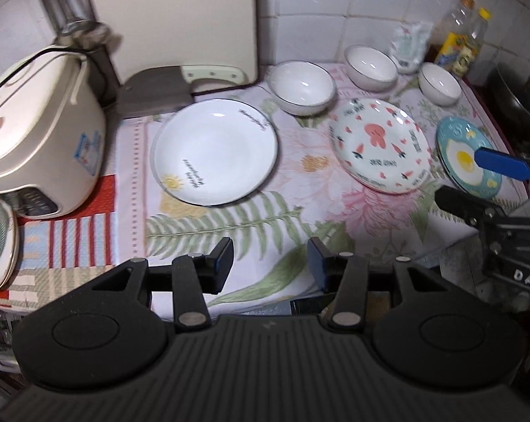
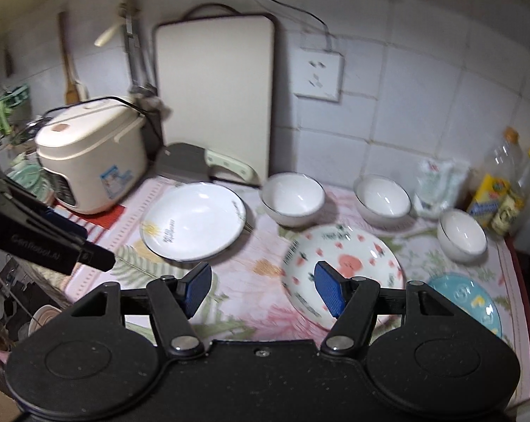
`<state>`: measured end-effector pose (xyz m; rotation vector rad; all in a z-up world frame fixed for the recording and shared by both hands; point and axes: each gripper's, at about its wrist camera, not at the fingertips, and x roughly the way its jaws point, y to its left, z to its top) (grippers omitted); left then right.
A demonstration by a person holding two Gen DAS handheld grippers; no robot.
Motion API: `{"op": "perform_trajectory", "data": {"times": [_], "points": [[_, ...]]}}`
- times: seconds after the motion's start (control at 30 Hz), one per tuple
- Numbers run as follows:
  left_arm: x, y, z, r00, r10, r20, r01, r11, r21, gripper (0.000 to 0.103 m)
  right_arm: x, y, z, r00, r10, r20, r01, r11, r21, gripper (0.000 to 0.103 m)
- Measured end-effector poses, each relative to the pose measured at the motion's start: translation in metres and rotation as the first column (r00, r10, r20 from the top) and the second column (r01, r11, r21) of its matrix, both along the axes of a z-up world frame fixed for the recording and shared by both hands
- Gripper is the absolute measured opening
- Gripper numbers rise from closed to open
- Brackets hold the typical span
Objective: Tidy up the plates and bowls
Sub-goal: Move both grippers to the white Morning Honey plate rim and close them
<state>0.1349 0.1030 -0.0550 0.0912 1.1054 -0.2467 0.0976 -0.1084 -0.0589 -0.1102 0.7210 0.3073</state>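
Observation:
On the floral cloth lie a white plate with a sun drawing [image 1: 214,153] [image 2: 193,219], a pink-patterned plate [image 1: 379,144] [image 2: 349,256] and a blue fried-egg plate [image 1: 458,147] [image 2: 465,299]. Behind them stand three white bowls [image 1: 302,86] [image 1: 370,66] [image 1: 439,82], also in the right wrist view [image 2: 293,198] [image 2: 383,198] [image 2: 462,234]. My left gripper [image 1: 270,263] hovers open above the cloth's near edge, holding nothing. My right gripper [image 2: 264,288] is open and empty over the near side of the pink plate. In the left wrist view the right gripper [image 1: 476,184] reaches in over the blue plate.
A cream rice cooker [image 1: 36,133] stands at the left. A cutting board [image 1: 180,17] leans on the tiled wall with a cleaver [image 1: 159,91] below it. A bag [image 1: 409,45], oil bottles [image 1: 458,42] and a dark wok [image 1: 518,102] crowd the back right.

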Motion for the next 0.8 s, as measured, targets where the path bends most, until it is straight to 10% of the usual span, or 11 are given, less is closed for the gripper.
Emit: {"op": "perform_trajectory", "data": {"times": [0.8], "points": [[0.060, 0.090, -0.049, 0.969, 0.217, 0.121, -0.215, 0.976, -0.033, 0.047, 0.082, 0.088, -0.063, 0.993, 0.029, 0.112, -0.044, 0.990, 0.132, 0.069]]}}
